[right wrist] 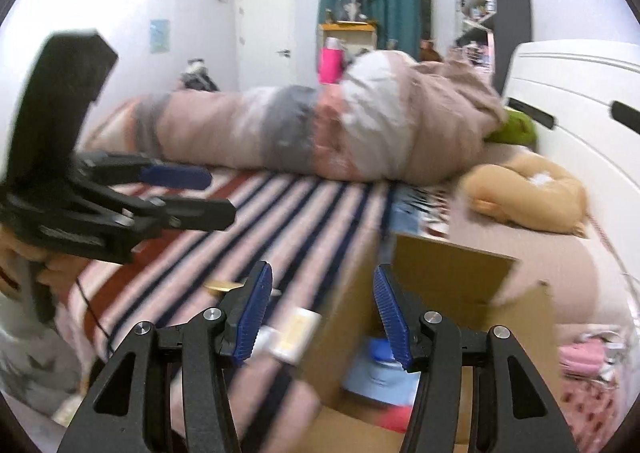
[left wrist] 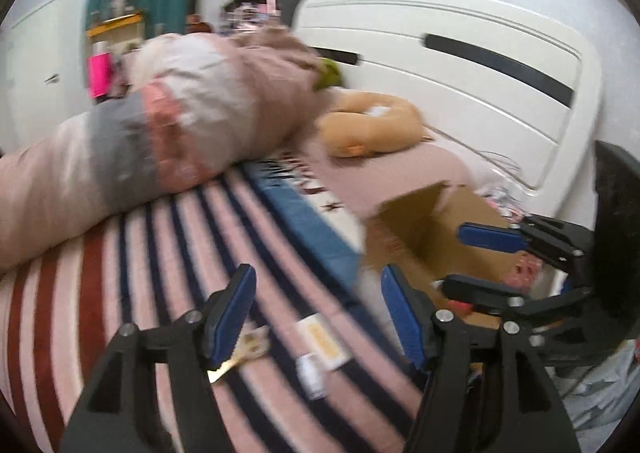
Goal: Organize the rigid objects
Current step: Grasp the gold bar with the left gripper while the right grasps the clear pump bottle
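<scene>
Looking down both wrist views, I have the left gripper (left wrist: 316,313) and the right gripper (right wrist: 322,315) with jaws parted and nothing between them. No earlier view to compare, so I only report them empty. What remains to sort lies on the striped pink, navy and red bedspread (left wrist: 160,253): a small flat white-and-yellow carton (left wrist: 320,341) and, beside it, a pale gold-edged packet (left wrist: 244,349), too blurred to identify. The open brown cardboard box (right wrist: 452,285) sits just to their right on the bed, already holding a white jar with a blue lid (right wrist: 376,369) and something red. I judge the carton light and stiff but thin-walled, so I would pinch it across its narrow sides, gently, since it may crush or slide on the soft cover.
</scene>
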Tool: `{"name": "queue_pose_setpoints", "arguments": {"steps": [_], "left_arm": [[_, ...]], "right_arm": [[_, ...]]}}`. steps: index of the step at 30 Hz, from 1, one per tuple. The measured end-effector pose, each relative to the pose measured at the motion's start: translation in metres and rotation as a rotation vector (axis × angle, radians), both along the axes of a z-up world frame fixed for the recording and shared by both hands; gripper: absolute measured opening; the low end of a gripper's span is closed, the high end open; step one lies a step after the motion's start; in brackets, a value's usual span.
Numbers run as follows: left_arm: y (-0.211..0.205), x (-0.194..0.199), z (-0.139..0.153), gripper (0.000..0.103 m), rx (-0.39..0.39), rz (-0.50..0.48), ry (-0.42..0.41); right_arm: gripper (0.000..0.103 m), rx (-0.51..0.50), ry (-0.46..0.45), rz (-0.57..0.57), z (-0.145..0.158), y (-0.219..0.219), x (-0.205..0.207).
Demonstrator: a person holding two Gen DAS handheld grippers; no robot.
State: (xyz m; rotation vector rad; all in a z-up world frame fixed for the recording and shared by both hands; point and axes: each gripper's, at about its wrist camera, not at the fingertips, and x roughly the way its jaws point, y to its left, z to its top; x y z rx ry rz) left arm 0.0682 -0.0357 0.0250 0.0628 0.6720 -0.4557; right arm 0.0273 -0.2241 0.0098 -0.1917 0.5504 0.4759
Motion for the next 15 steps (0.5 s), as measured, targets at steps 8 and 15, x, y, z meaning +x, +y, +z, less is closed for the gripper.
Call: {"name": "queue_pose_setpoints", "arguments": {"steps": [8,15], "left_arm": [[0.092,-0.005,-0.060,0.062,-0.019,0.173,0.068],[0.116,0.018,-0.132,0.062,-0.059,0.192,0.185]], "right_arm": [[0.049,0.014,0.141,0.151,-0.037,0.085,0.006],[0.049,-0.027,0.292,0.066,-0.111,0.106,0.028]]}}
